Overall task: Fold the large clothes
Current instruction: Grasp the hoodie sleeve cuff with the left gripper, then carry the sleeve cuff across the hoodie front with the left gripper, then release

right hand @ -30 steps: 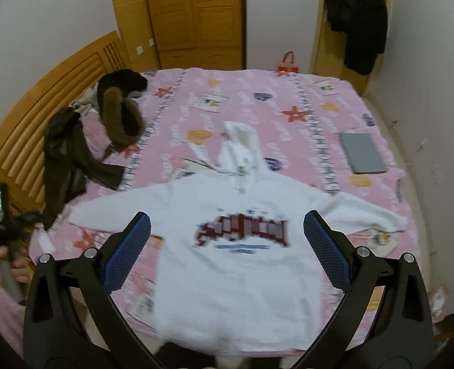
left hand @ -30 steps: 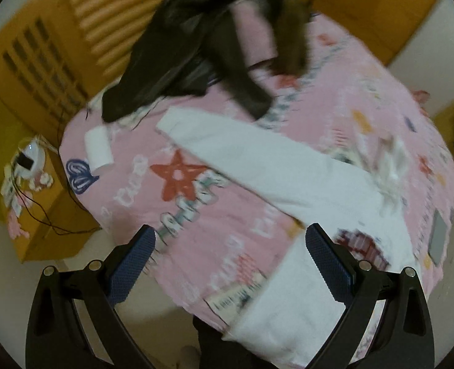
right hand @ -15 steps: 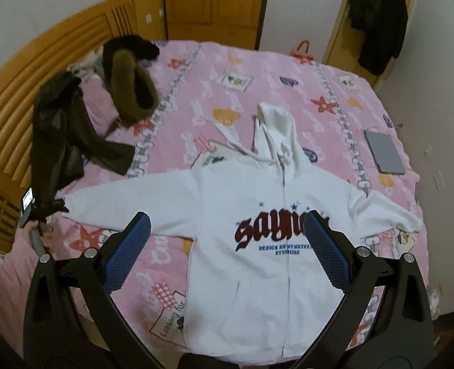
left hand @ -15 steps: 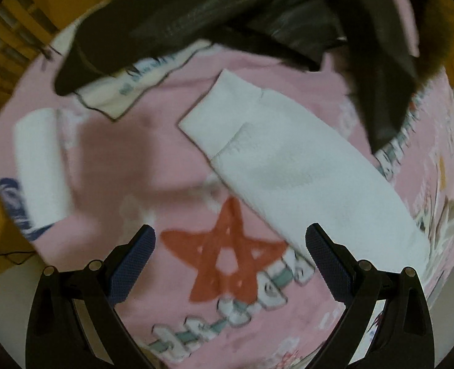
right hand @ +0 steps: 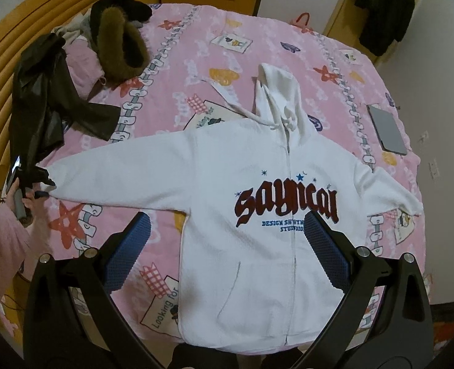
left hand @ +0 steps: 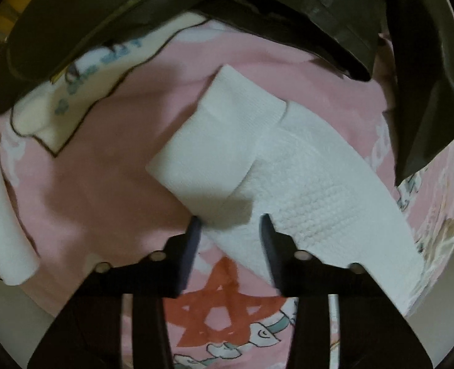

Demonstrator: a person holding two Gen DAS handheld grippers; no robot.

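Left claw [left hand: 230,226] is pointed steeply down at the bed, jaws just drawn in from wide to a narrow gap; the near edge of the sleeve [left hand: 303,190] lies between the fingertips [left hand: 265,224]. Whether the pads already press the cloth cannot be told from this view: a gap is seen beside each tip, so it is read as not yet clamped

From the claw outward: the ribbed cuff [left hand: 214,147] sits just beyond the tips, up and slightly left in the left wrist view. The sleeve's long axis runs diagonally, from the cuff at upper left down to lower right, toward the body of the white hoodie [right hand: 257,215]. The jaws straddle the sleeve's near edge just behind the cuff, not the full width. The black jacket [left hand: 196,3] lies close beyond the cuff, not touching it as far as can be seen

Right claw [right hand: 227,236] is held open, empty, above the hoodie's lower front; nothing is gripped. The hoodie is laid flat, front up, on the pink bedspread [right hand: 196,61], hood away from the person, both sleeves spread outward

In the right wrist view the left claw [right hand: 40,189] is seen at the far cuff, so that sleeve belongs to the left hand; the opposite sleeve [right hand: 393,190] is nearer the right claw

Judgement: the sleeve fold is to be carried inward along the sleeve axis, toward the chest print
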